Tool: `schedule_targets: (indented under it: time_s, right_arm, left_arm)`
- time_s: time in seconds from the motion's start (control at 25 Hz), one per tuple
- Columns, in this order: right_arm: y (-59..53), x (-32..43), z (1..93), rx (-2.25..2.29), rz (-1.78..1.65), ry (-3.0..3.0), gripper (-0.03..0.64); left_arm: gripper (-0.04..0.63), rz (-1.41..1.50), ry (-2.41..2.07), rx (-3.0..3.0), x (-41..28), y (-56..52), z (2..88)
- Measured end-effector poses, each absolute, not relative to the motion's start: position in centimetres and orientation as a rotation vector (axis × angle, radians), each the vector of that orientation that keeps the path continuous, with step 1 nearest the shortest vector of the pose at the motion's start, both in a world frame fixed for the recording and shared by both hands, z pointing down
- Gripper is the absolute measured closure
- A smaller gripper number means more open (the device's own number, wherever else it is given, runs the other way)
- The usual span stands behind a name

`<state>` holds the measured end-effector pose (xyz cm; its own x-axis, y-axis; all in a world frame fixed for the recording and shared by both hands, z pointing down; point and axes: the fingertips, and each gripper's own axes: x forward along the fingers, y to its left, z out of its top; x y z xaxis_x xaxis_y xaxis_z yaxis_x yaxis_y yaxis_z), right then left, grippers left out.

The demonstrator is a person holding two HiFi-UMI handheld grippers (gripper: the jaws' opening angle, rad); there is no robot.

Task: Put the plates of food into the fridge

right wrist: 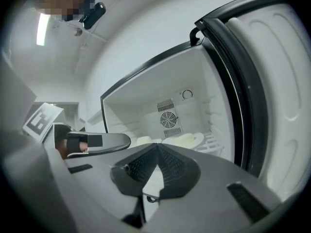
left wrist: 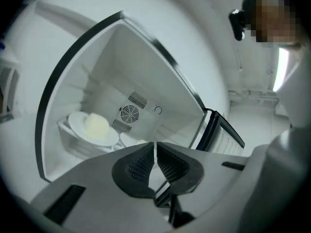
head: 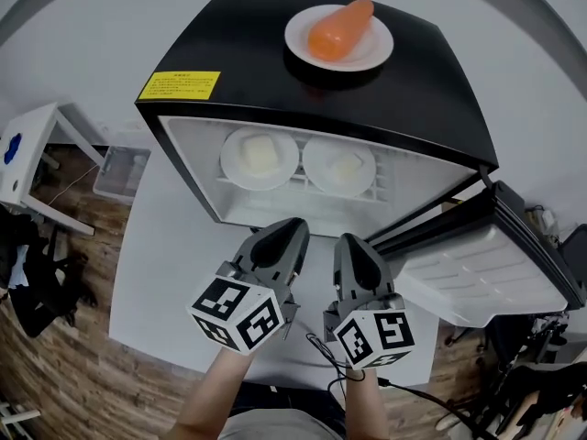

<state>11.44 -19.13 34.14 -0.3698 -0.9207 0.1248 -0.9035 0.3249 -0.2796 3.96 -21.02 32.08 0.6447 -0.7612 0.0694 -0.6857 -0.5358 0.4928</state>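
We found the fridge [head: 275, 53] standing on the table [head: 151, 282], its opening toward us and its door [head: 486, 269] swung out to the right. On top of the fridge, toward the back, sat a plate [head: 378, 46] with a piece of food [head: 339, 27] lying on it. Inside, on the shelf [head: 381, 191], two more plates lay side by side: the left plate [head: 234, 163] and the right plate [head: 316, 170], each bearing food. Before the opening, above the table, the left gripper [head: 295, 225] and the right gripper [head: 347, 241] hung next to each other.
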Motion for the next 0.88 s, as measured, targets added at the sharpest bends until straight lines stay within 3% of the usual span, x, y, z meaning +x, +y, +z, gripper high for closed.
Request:
schedule_targets:
  time_s: [0.52, 0.88]
  right_arm:
    - [-15.5, 11.3, 31.0, -1.687, -0.446, 2.448, 0.603]
    - [-14.4, 9.5, 26.7, -1.524, -0.42, 2.475, 0.603]
  left_arm:
    - [0.578, -0.148, -1.25, 2.569, 3.9, -16.9, 28.8]
    - [0.578, -0.282, -1.155, 2.538, 1.0, -16.0, 24.4]
